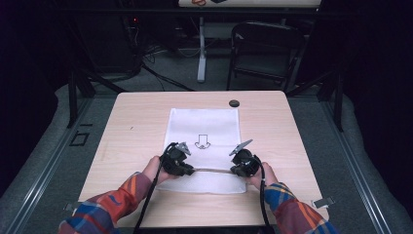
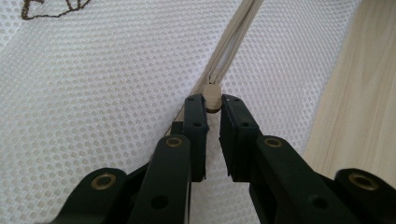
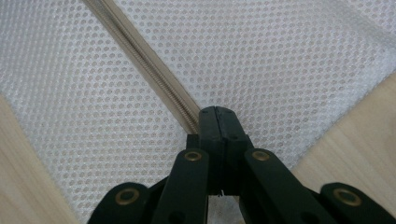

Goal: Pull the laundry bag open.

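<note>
We see a white mesh bag (image 1: 204, 131) lying flat in the middle of a light wooden table (image 1: 131, 126), with a small dark arrow-like print (image 1: 202, 142) on its upper face and a beige zipper (image 1: 212, 170) running across it near the edge closest to the person. Both of the person's hands come in from the bottom of the high view in plaid sleeves (image 1: 112, 207), each holding a gripper at one end of that zipper. The left gripper (image 2: 213, 105) sits at the left end, its jaws narrowed around the beige zipper slider (image 2: 211, 95) and touching it on both sides, with a slim gap left behind the slider. The right gripper (image 3: 215, 114) sits at the right end of the zipper; in the right gripper view its jaws are pressed together with no gap between them, pinching the mesh bag (image 3: 280, 65) just where the zipper (image 3: 149, 65) meets them. In the left gripper view the zipper (image 2: 233, 42) runs away from the slider toward the top, with bare table (image 2: 359, 93) to the right of the bag. A small dark round object (image 1: 234, 103) rests on the table just beyond the bag's far right corner, and a dark folding chair (image 1: 263, 48) stands on the floor behind the table.
</note>
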Demonstrator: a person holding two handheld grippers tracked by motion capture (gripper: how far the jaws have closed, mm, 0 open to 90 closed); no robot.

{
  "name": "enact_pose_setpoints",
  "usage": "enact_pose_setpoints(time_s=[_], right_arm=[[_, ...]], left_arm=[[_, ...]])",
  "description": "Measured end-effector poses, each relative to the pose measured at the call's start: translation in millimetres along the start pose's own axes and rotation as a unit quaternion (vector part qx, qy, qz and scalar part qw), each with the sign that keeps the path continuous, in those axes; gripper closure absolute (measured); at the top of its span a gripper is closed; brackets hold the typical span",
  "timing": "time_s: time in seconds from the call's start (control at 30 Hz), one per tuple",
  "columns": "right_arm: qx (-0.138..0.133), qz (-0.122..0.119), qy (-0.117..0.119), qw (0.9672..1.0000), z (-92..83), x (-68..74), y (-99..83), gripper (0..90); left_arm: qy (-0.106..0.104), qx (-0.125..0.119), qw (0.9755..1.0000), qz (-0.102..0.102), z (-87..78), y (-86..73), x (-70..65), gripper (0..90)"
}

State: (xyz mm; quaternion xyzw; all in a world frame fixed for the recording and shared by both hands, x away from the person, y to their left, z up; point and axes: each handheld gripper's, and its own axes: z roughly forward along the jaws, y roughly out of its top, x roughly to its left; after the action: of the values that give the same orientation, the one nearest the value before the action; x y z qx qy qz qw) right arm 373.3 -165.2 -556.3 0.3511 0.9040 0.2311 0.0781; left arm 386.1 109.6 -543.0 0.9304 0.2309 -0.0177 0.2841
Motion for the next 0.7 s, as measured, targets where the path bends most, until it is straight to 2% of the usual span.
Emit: enact_pose_setpoints(time_s=[0.1,0.2,0.7], right_arm=[[0.000,-0.001,-0.001,1.0000,0.0,0.0,0.1,90.0],[-0.002,-0.007,-0.015,0.9999,0.6,0.9,0.5,90.0],[0.001,-0.004,-0.016,0.9999,0.0,-0.7,0.4,90.0]], left_arm=[[0.001,0.002,1.0000,-0.001,-2.1,-3.7,1.1,81.2],[-0.002,0.002,1.0000,-0.005,-3.9,-6.7,1.8,81.1],[0.010,-0.001,0.9998,-0.017,-14.6,-17.4,6.7,81.1]])
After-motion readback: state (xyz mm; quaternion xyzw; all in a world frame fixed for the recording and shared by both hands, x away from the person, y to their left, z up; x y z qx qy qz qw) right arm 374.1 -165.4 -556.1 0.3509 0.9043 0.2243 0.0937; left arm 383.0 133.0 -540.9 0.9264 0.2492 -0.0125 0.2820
